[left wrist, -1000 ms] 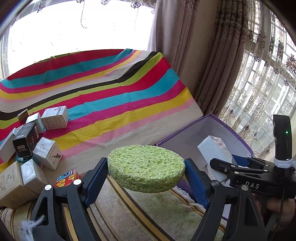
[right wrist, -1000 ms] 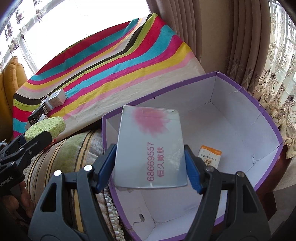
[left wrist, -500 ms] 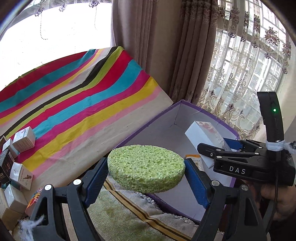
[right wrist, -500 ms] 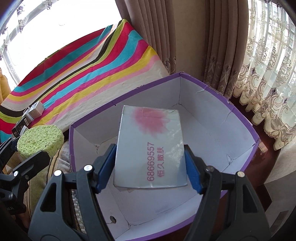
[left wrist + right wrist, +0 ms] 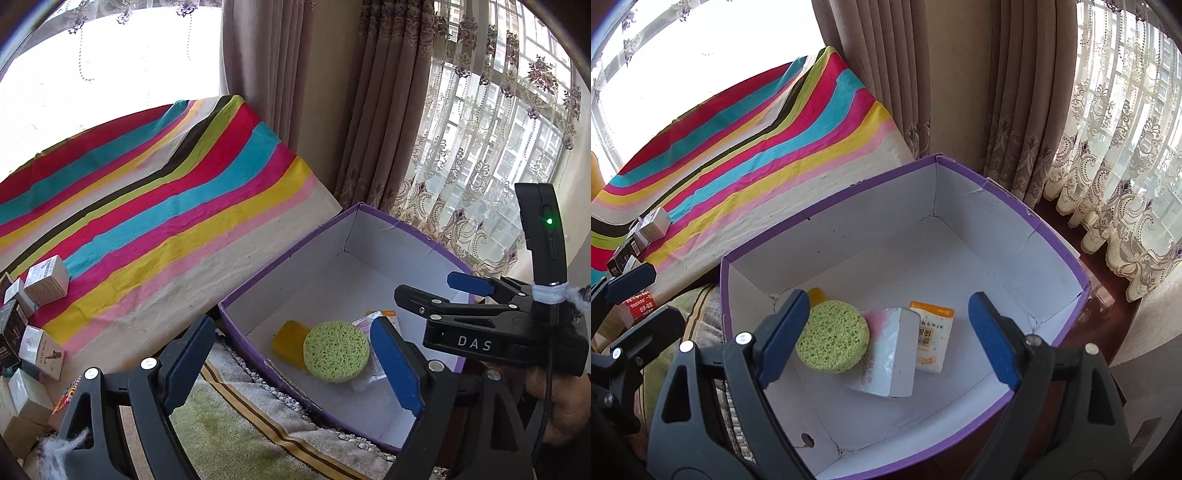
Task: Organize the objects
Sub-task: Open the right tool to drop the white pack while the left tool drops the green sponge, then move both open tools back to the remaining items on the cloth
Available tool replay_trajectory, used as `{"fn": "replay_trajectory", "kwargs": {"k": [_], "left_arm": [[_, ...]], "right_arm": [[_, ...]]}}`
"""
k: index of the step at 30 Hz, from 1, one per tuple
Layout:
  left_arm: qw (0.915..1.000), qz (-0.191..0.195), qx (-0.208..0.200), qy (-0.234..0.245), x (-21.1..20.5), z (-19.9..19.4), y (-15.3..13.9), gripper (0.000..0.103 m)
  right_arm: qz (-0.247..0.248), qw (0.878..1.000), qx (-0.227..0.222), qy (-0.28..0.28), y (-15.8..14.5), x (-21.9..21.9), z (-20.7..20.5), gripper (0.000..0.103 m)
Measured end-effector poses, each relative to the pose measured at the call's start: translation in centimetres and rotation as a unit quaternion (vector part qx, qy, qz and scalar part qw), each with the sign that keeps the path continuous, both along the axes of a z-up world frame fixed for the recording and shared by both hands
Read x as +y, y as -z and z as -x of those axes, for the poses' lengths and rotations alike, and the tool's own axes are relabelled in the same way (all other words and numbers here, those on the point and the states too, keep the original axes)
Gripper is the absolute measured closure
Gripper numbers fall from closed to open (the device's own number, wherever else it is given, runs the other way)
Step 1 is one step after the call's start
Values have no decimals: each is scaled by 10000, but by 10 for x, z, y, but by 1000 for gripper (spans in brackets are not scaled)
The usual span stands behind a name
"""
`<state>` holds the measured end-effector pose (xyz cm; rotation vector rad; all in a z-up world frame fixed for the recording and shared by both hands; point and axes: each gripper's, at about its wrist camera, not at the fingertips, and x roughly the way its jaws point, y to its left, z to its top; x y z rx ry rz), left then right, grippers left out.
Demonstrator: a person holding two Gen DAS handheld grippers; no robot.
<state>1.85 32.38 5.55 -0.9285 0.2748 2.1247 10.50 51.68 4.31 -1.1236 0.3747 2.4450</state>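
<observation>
Inside the purple-rimmed box [image 5: 1015, 192], the round green sponge [image 5: 833, 341] lies flat beside the white carton [image 5: 892, 354], orange sachet [image 5: 932, 339] and yellow sponge [image 5: 288, 341]. Left gripper [image 5: 295, 363] and right gripper [image 5: 890, 334] both gape wide, holding nothing. Sponge looks light and squashy; pinch across its rim. Small cartons [image 5: 46, 280] wait on the striped surface [image 5: 166, 206]; box walls are tall, so enter from above.

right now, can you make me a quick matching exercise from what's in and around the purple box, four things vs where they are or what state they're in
Things:
1. green sponge
2. white carton
3. orange-topped sachet
4. left gripper

Places or states:
A. lying flat on the box floor, right of the carton
B. open, holding nothing
C. round, resting partly on a yellow sponge
D. tipped against the green sponge inside the purple box

Pairs: 1-C, 2-D, 3-A, 4-B
</observation>
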Motion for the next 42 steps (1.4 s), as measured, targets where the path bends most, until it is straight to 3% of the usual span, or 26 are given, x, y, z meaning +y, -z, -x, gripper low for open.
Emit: {"fn": "replay_trajectory", "kwargs": {"k": [6,10,15,22,28,42], "left_arm": [[9969,236,468,-580,-12,0,-8,14],[9955,34,465,-820,-30,5,-10,14],[9947,39,528,-880,-50,7,-14,14],[9958,-241,-28,-884,-80,11,-1,14],[9920,-377,-108,-1196,-111,10,0,14],[9637,-777,-413,-2521,-216,20,8,14]], "right_arm": [[-402,9990,203,50,-14,-10,0,6],[-875,9953,350,233,-23,-21,1,2],[-978,9939,506,80,-26,-31,4,1],[-831,9938,519,-533,-28,-55,10,1],[-356,9918,559,-1097,-25,-80,15,1],[81,9779,274,-2072,-13,-153,43,1]]}}
